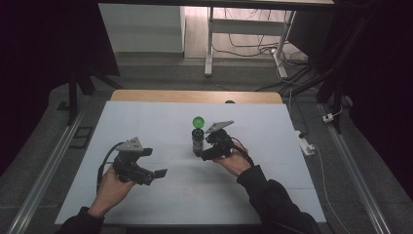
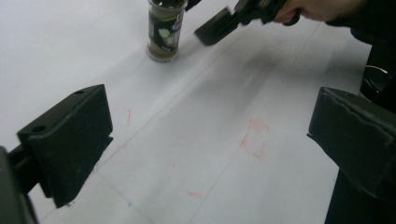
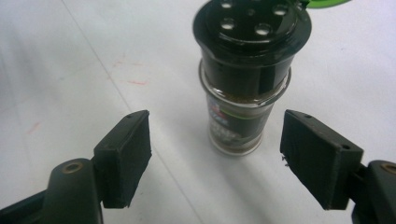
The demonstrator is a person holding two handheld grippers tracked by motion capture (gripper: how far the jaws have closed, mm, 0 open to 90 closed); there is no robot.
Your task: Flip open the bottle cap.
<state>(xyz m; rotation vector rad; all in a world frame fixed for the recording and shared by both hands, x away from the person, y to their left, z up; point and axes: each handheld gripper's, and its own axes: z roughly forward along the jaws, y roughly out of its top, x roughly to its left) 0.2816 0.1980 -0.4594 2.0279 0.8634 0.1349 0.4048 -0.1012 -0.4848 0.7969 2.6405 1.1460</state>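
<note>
A small spice jar (image 1: 197, 140) stands upright mid-table on the white table (image 1: 146, 122), with a black shaker top and its green flip lid (image 1: 198, 121) hinged open. My right gripper (image 1: 203, 152) is just right of it. In the right gripper view the jar (image 3: 243, 93) stands just ahead of the right gripper (image 3: 222, 151), whose jaws are apart on either side without touching the glass. My left gripper (image 1: 155, 162) is open over bare table at the left, well away from the jar. In the left gripper view its jaws (image 2: 210, 135) stand wide with nothing between them, and the jar (image 2: 163, 32) is far ahead.
Faint red marks (image 2: 254, 140) show on the white surface. A wooden strip (image 1: 195, 96) runs along the table's far edge. Beyond it are white desk legs (image 1: 209, 44) and floor cables. A white power strip (image 1: 306, 145) lies off the right edge.
</note>
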